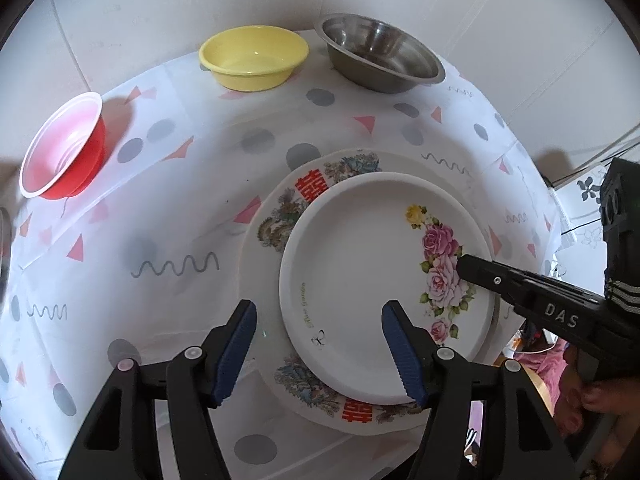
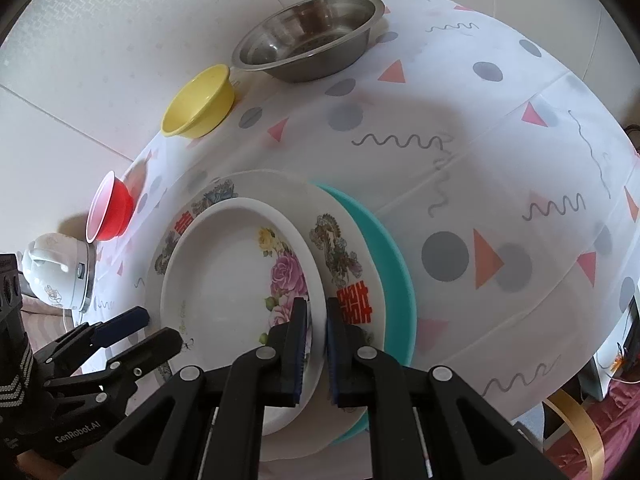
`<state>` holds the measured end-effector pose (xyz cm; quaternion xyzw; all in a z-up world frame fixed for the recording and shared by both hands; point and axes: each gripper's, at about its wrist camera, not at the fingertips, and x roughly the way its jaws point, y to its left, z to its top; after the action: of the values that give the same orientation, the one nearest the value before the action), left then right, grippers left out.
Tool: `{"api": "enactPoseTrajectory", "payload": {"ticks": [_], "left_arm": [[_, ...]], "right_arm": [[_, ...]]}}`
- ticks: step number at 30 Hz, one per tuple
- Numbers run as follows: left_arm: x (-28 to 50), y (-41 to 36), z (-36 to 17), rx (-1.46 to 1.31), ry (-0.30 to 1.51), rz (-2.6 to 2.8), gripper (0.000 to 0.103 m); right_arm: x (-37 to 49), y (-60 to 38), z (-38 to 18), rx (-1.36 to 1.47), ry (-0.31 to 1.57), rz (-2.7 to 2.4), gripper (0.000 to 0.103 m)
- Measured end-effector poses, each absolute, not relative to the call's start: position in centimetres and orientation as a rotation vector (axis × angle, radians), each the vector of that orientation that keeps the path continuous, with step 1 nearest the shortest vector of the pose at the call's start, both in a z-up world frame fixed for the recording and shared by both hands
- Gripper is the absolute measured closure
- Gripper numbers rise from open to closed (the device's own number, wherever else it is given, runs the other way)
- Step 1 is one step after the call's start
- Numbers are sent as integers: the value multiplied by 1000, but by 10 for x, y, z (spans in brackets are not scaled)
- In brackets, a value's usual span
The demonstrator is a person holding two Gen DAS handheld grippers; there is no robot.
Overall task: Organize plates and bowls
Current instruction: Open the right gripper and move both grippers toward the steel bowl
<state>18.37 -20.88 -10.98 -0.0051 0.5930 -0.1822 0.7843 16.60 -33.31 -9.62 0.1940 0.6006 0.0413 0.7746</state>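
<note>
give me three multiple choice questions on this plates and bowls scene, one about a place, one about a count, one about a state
1. Where does the rose plate sit?
A. inside the steel bowl
B. on the larger red-character plate
C. alone on the tablecloth

2. How many bowls stand along the far side of the table?
A. one
B. five
C. three

3. How is the right gripper?
A. closed on the rose plate's rim
B. wide open above the table
C. holding the yellow bowl

Answers: 1 B, the red-character plate shows all round beneath it. 2 C, the red bowl, yellow bowl and steel bowl. 3 A, its pads sit on either side of the rim, while the left gripper is open.
</note>
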Motion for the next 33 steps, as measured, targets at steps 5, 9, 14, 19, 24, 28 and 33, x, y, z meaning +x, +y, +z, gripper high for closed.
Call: {"api": "enactPoseTrajectory", "payload": {"ticks": [5, 9, 14, 19, 24, 28, 33], "left_arm": [[180, -202, -102, -36, 1217, -385, 32], [178, -196, -100, -34, 1189, -365, 30], [179, -186, -100, -66, 1181, -333, 30], [179, -179, -102, -87, 1182, -303, 30], [179, -174, -104, -97, 1188, -273, 29], [180, -170, -104, -111, 1184, -257, 27], [181, -167, -104, -121, 1183, -246, 26]], "right_arm": [[167, -321, -91, 305, 1310, 78, 93], [165, -307, -86, 163, 1308, 80, 83], [161, -295, -83, 5, 1289, 68, 82], [162, -296, -80, 8, 1282, 70, 82], [162, -300, -78, 64, 1281, 76, 82], [161, -303, -77, 87, 1275, 74, 82], [160, -305, -78, 112, 1276, 76, 82]]}}
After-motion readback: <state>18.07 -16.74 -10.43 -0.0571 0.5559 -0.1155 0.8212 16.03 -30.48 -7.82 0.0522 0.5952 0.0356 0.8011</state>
